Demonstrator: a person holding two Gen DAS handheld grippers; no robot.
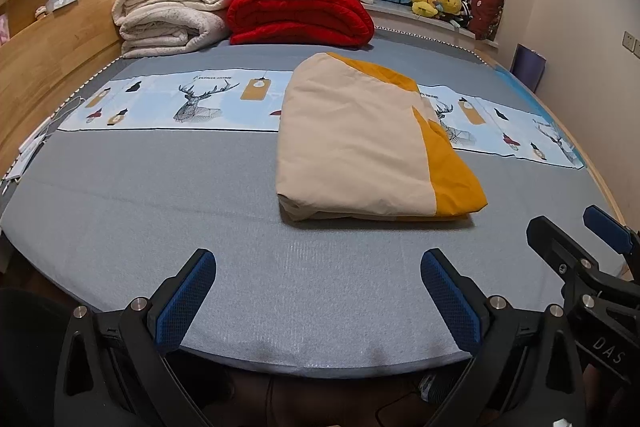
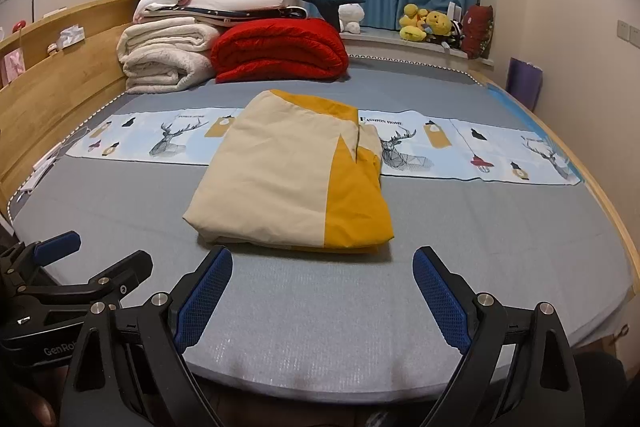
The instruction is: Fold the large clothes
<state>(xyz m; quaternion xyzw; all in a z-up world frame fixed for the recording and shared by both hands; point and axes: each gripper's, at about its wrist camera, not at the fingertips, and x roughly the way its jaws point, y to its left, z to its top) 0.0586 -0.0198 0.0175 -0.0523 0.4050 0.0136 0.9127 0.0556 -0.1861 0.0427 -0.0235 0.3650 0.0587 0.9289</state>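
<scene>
- The left gripper (image 1: 318,297) has its jaws spread wide, holding nothing, above the bed's (image 1: 140,195) near edge.
- The right gripper (image 2: 322,293) is equally wide and empty, just short of the folded cream-and-yellow garment (image 2: 280,183).
- The garment lies mid-bed, across a printed strip (image 2: 440,147).
- Risk: pinching only the top layer would likely pull the bundle open; a sideways drag could shift the strip.

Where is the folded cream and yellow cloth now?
The folded cream and yellow cloth lies on the grey bed, centre of the right wrist view, partly over the deer-print strip, in front of the red quilt.
</scene>
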